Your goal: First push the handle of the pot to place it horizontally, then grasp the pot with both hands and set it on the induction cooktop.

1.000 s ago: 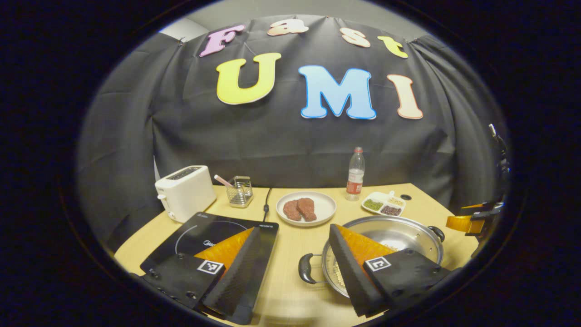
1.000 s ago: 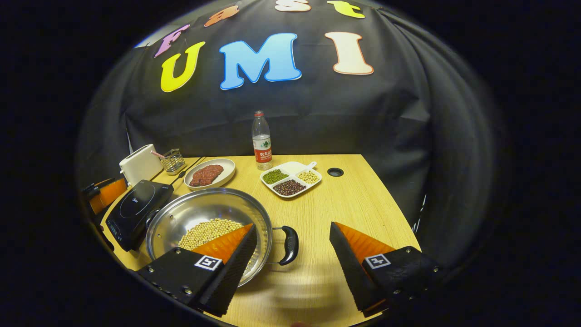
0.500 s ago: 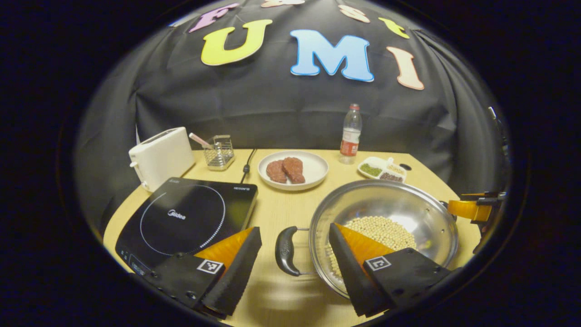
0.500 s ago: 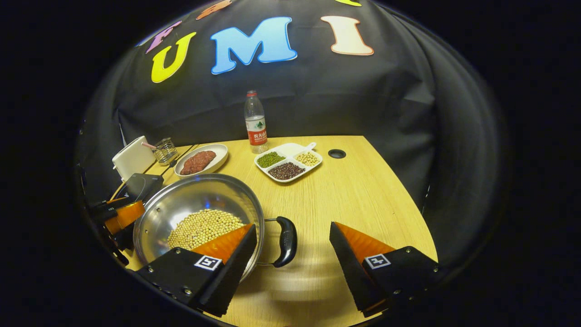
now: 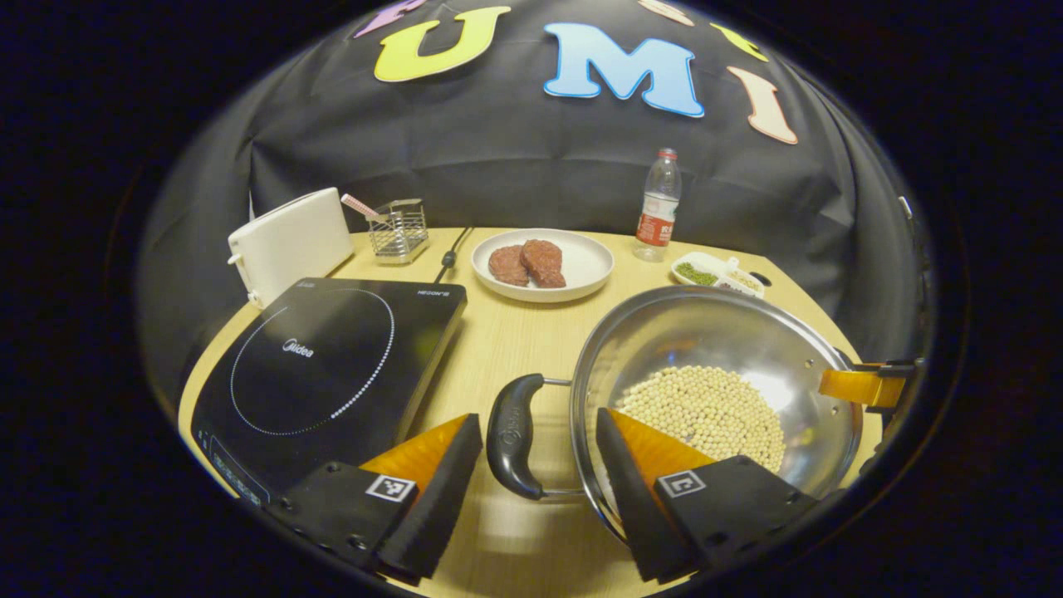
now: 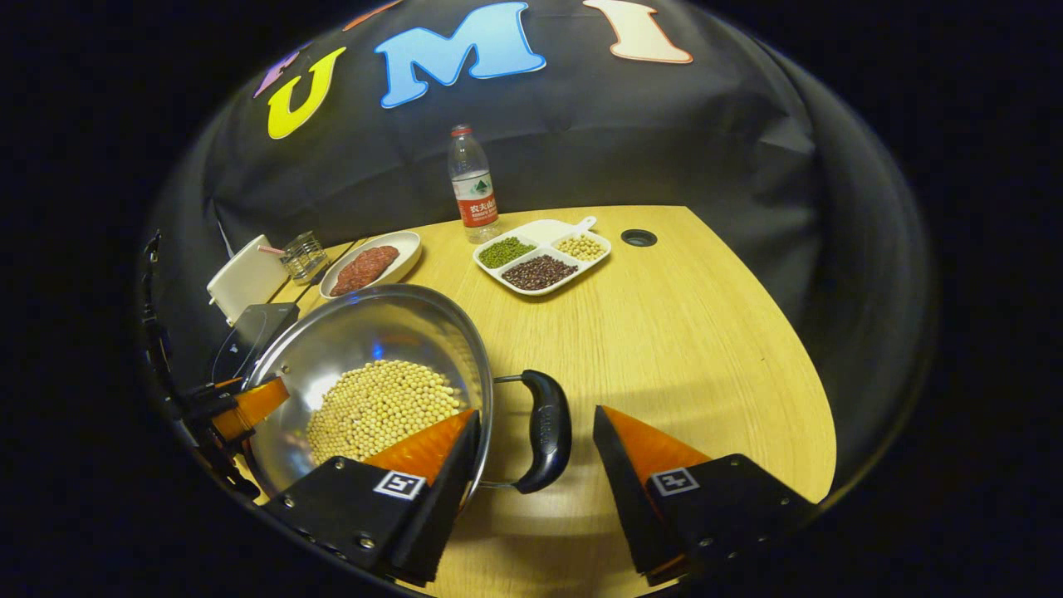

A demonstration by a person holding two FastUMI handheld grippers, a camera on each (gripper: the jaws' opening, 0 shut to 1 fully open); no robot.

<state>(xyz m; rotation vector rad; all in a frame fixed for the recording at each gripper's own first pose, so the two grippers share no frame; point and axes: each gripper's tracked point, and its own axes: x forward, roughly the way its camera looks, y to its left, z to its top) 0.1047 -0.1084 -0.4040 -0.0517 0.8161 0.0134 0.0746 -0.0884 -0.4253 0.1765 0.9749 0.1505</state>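
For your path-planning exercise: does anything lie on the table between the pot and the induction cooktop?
Nothing visible does. Only bare table separates the pot from the induction cooktop; the plate sits farther back.

Pale wood-grain tabletop, rounded at the near edge, with a small dark round hole near the back. Resting on it: wide shiny steel pot holding pale round beans, black loop handle to each side; flat black induction cooktop beside it; white toaster; small wire basket; round white plate with two reddish meat pieces; clear plastic bottle with red label; white divided dish of green, dark and pale beans.
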